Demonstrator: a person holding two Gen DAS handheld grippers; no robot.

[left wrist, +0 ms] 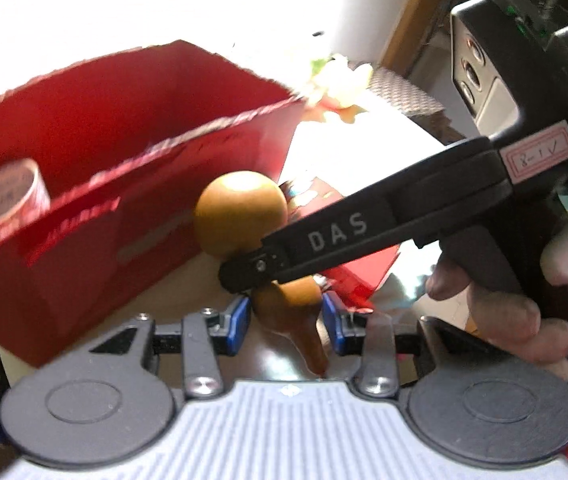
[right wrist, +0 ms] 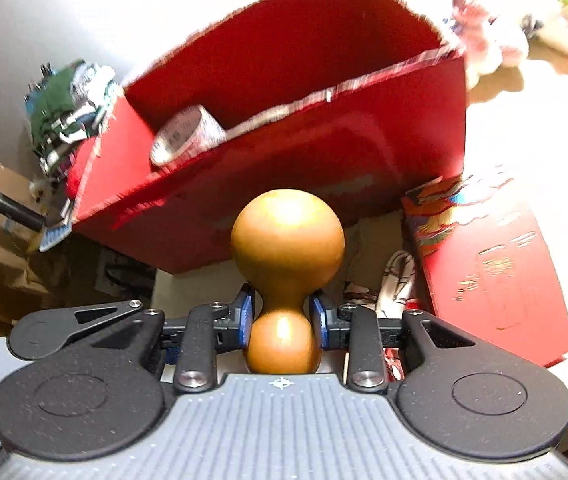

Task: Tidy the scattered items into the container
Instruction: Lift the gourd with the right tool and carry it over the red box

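A brown wooden gourd (left wrist: 239, 212) hangs in front of the red cardboard box (left wrist: 83, 240). My left gripper (left wrist: 287, 320) is shut on its lower bulb, one blue pad pressing each side. My right gripper (left wrist: 243, 276) reaches in from the right and clamps the gourd at its waist. In the right wrist view the gourd (right wrist: 288, 236) stands upright between my right gripper's (right wrist: 281, 312) blue pads, big bulb on top. The red box (right wrist: 364, 152) is open at the top, with a roll of tape (right wrist: 187, 136) inside at its left end. The same tape roll (left wrist: 9, 200) shows in the left wrist view.
A flat red packet with a printed pattern (right wrist: 492, 264) lies right of the box. Pale plush toys (right wrist: 484, 32) sit behind it at the back right. A cluttered pile (right wrist: 67, 108) and a cardboard carton (right wrist: 3, 232) stand at the left. A person's hand (left wrist: 524, 308) holds the right gripper's handle.
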